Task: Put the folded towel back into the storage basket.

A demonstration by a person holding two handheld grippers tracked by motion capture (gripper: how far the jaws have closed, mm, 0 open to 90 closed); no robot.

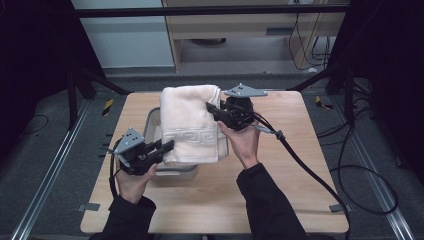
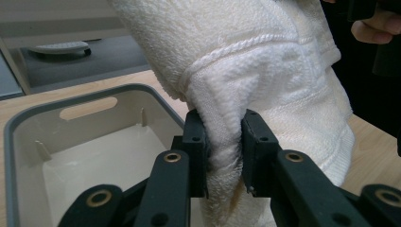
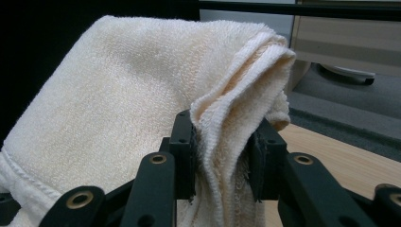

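Observation:
A folded cream towel with a woven key-pattern border hangs lifted between my two grippers, above a grey bin on the wooden table. My left gripper is shut on the towel's near left edge. In the left gripper view the towel is bunched between the pads, and the empty bin lies below. My right gripper is shut on the far right edge. In the right gripper view the folded hem of the towel is pinched between the pads.
The bin sits left of centre on the light wooden table. A thick black cable trails from the right gripper across the table's right side. Metal rails run along the floor on both sides.

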